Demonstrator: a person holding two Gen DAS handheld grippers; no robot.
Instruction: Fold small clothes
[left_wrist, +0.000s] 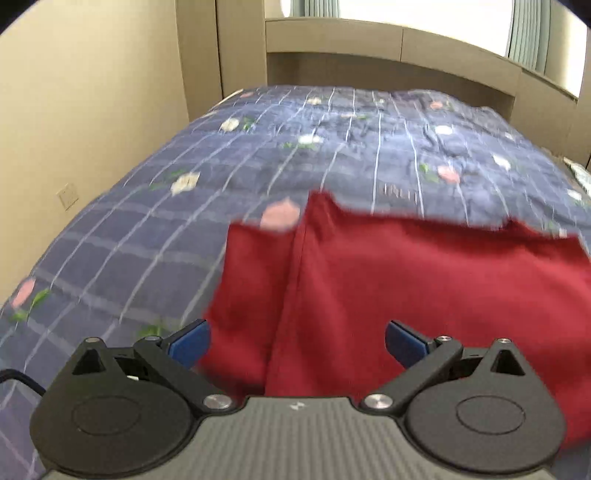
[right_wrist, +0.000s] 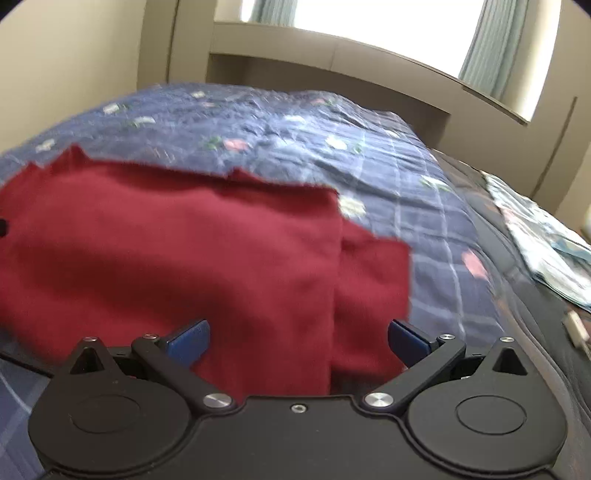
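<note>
A dark red garment (left_wrist: 388, 280) lies spread on the bed, with a sleeve out on its left side in the left wrist view. My left gripper (left_wrist: 297, 341) is open, its blue-tipped fingers (left_wrist: 192, 339) wide apart over the garment's near left part. The same red garment (right_wrist: 184, 251) fills the right wrist view, a sleeve sticking out at its right. My right gripper (right_wrist: 299, 339) is open, its fingers (right_wrist: 406, 339) spread over the garment's near right part. Neither gripper holds cloth. The garment's near edge is hidden under both grippers.
The bed has a blue checked quilt with flowers (left_wrist: 258, 155). A wooden headboard (left_wrist: 388, 55) and window stand at the far end, a beige wall (left_wrist: 74, 129) at the left. Light patterned cloth (right_wrist: 546, 243) lies on the bed's dark right side.
</note>
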